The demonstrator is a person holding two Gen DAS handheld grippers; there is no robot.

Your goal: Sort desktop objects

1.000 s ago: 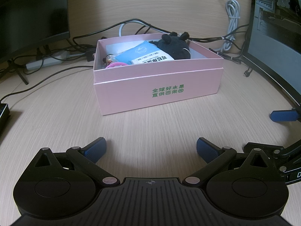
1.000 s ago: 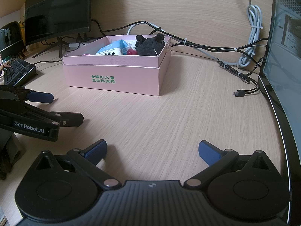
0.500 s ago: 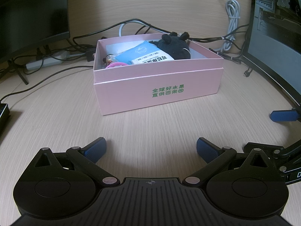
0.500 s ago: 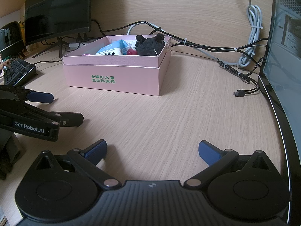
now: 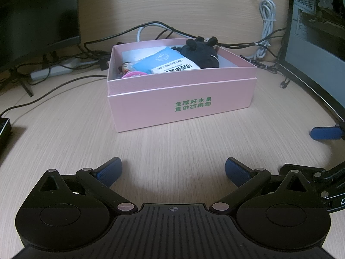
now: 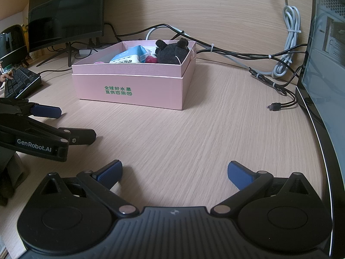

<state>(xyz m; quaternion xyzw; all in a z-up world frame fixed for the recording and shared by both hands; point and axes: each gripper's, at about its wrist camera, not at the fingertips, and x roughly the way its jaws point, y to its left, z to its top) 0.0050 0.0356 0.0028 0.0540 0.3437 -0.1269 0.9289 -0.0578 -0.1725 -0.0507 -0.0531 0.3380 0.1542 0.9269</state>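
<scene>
Nothing had shifted over the last second: both the left claw [image 5: 173, 169] and right claw [image 6: 174, 171] stayed spread and empty, well short of the filled pink box [image 5: 181, 103], suggesting sorting was finished.

The left tool [image 5: 173, 170] hangs low over the wooden desk [image 5: 86, 133] with its blue-padded fingers [image 5: 108, 171] spread wide and nothing between them. Ahead sits an open pink box [image 5: 181, 99] with green print on its front wall, holding a black plush toy [image 5: 200, 52], a blue-and-white packet [image 5: 166, 62] and a pink ring [image 5: 132, 74]. At the right edge shows the right tool [image 5: 323, 151], one blue fingertip [image 5: 326, 133] pointing left, well apart from the box.
</scene>
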